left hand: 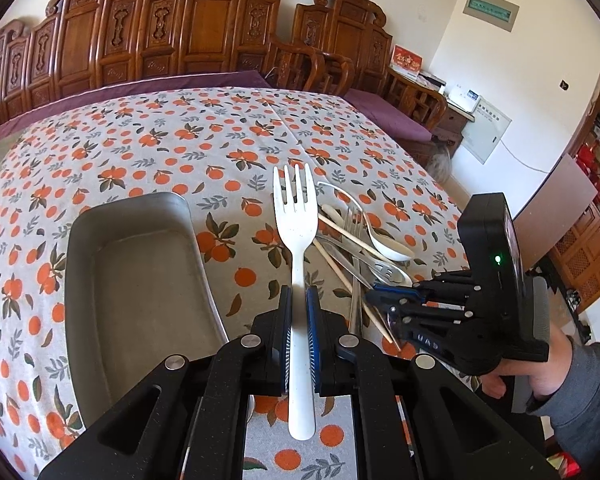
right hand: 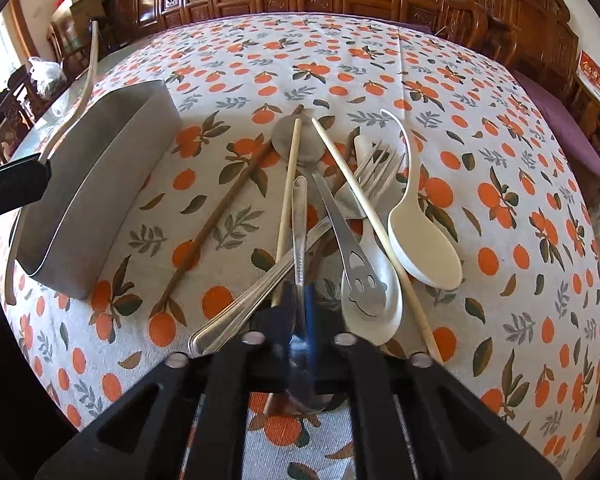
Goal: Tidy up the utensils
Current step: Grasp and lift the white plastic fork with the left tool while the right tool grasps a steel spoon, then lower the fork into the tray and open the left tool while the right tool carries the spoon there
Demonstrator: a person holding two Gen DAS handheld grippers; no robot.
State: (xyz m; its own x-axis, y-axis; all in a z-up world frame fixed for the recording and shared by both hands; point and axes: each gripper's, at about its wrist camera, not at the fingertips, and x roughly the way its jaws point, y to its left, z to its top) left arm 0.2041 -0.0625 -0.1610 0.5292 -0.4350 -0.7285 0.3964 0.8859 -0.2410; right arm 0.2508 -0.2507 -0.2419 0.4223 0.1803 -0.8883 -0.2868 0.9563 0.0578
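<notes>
My left gripper (left hand: 299, 300) is shut on the handle of a white plastic fork (left hand: 296, 216), tines pointing away, held above the cloth just right of an empty metal tray (left hand: 132, 280). In the right wrist view, my right gripper (right hand: 299, 300) is shut on a steel spoon (right hand: 300, 216) lying on top of the utensil pile, its bowl under the gripper body. From the left wrist view the right gripper (left hand: 380, 300) reaches into the pile from the right. The tray (right hand: 100, 168) stands left of the pile.
The pile holds a white spoon (right hand: 424, 240), a steel fork (right hand: 376, 168), a smiley-handled steel spoon (right hand: 364, 280), pale chopsticks (right hand: 352, 176) and a brown chopstick (right hand: 220, 216). Carved wooden chairs (left hand: 204, 32) line the table's far side. A person's sleeve (left hand: 580, 392) is at right.
</notes>
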